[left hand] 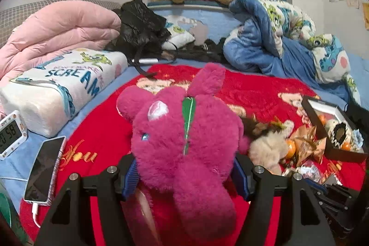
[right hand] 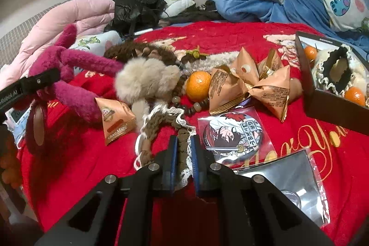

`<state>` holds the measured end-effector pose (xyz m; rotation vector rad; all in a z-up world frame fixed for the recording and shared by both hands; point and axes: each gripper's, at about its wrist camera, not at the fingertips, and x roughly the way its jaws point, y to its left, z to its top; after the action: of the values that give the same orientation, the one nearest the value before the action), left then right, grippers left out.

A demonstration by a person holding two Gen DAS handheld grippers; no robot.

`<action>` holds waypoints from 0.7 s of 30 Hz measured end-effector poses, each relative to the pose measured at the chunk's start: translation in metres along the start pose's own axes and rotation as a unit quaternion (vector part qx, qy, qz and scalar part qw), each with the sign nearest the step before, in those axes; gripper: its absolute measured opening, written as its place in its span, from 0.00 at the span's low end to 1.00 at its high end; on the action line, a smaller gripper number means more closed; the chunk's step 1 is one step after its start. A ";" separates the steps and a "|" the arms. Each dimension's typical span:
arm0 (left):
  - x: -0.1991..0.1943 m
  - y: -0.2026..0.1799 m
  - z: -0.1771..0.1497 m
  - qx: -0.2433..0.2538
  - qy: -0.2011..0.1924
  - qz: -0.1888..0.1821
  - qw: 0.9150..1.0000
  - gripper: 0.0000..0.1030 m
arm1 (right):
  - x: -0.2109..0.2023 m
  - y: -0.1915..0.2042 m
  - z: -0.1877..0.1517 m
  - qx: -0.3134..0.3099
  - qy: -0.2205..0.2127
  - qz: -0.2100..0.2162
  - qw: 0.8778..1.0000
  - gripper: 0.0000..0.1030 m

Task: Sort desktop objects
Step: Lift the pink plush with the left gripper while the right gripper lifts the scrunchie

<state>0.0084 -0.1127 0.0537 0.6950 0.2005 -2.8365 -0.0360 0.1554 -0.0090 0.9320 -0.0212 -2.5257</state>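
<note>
My left gripper (left hand: 184, 179) is shut on a magenta plush bear (left hand: 184, 130) and holds it over the red blanket (left hand: 103, 130); the bear also shows at the left of the right wrist view (right hand: 69, 75). My right gripper (right hand: 183, 153) is shut on a brown scrunchie with white lace trim (right hand: 161, 121) lying on the blanket. Beyond it lie a beige fur pompom (right hand: 147, 80), a mandarin (right hand: 198, 84), several orange triangular snack packs (right hand: 249, 84), a round anime badge (right hand: 233, 133) and a bead bracelet (right hand: 191, 107).
A black box (right hand: 327, 105) at the right holds a black scrunchie and mandarins. A phone (left hand: 43, 174) and a small clock (left hand: 10, 133) lie at the left by a white pillow (left hand: 57, 91). Pink and blue quilts lie behind. A shiny bag (right hand: 288, 174) lies near right.
</note>
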 end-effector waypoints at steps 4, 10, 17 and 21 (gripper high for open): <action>-0.013 0.006 0.006 -0.011 -0.017 -0.010 1.000 0.66 | -0.011 0.007 -0.001 -0.009 -0.016 0.000 1.000 0.11; -0.025 0.003 0.009 -0.008 -0.026 -0.021 0.999 0.66 | -0.019 0.009 0.002 -0.004 -0.028 0.003 1.000 0.11; -0.036 -0.016 0.009 -0.001 -0.027 -0.051 0.998 0.66 | -0.037 -0.004 0.006 0.018 -0.043 0.002 0.999 0.11; -0.046 -0.037 0.007 0.012 -0.030 -0.077 0.997 0.66 | -0.052 -0.012 0.007 0.029 -0.053 0.002 0.998 0.11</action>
<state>0.0368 -0.0703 0.0844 0.6218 0.2194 -3.0061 -0.0103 0.1872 0.0268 0.8186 -0.1309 -2.5800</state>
